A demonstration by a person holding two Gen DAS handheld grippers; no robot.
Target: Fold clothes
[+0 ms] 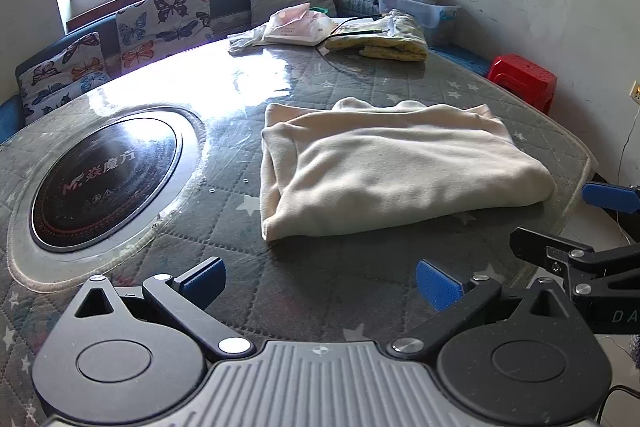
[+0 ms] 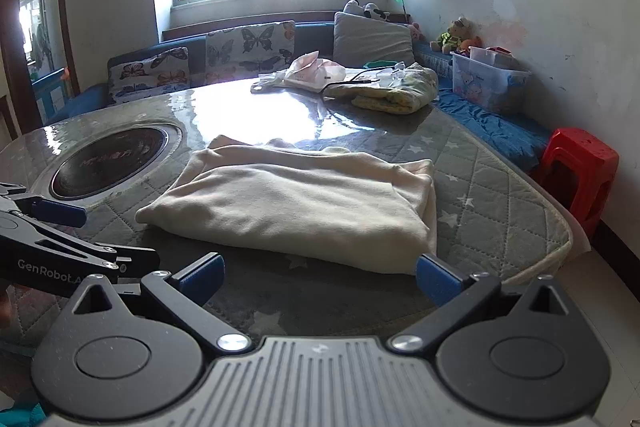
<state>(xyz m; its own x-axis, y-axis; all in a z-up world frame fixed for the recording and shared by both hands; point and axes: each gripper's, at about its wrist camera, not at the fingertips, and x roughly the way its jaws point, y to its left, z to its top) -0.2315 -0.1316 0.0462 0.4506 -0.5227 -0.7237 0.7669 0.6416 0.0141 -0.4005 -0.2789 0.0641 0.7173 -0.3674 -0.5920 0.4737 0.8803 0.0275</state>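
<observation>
A cream garment [image 1: 396,167] lies folded into a thick rectangle on the quilted grey table [image 1: 328,79]. It also shows in the right wrist view [image 2: 296,207]. My left gripper [image 1: 320,285] is open and empty, just short of the garment's near left corner. My right gripper [image 2: 320,279] is open and empty, with its right fingertip [image 2: 436,281] close to the garment's near right corner. The right gripper's fingers [image 1: 608,199] show at the right edge of the left wrist view. The left gripper's fingers [image 2: 60,211] show at the left edge of the right wrist view.
A round black induction hob [image 1: 104,179] is set in the table to the left. A folded yellow cloth [image 1: 384,39], a cable and plastic bags [image 1: 296,27] lie at the far side. A red stool [image 1: 524,75], a clear bin [image 1: 420,7] and a cushioned bench [image 1: 152,23] surround the table.
</observation>
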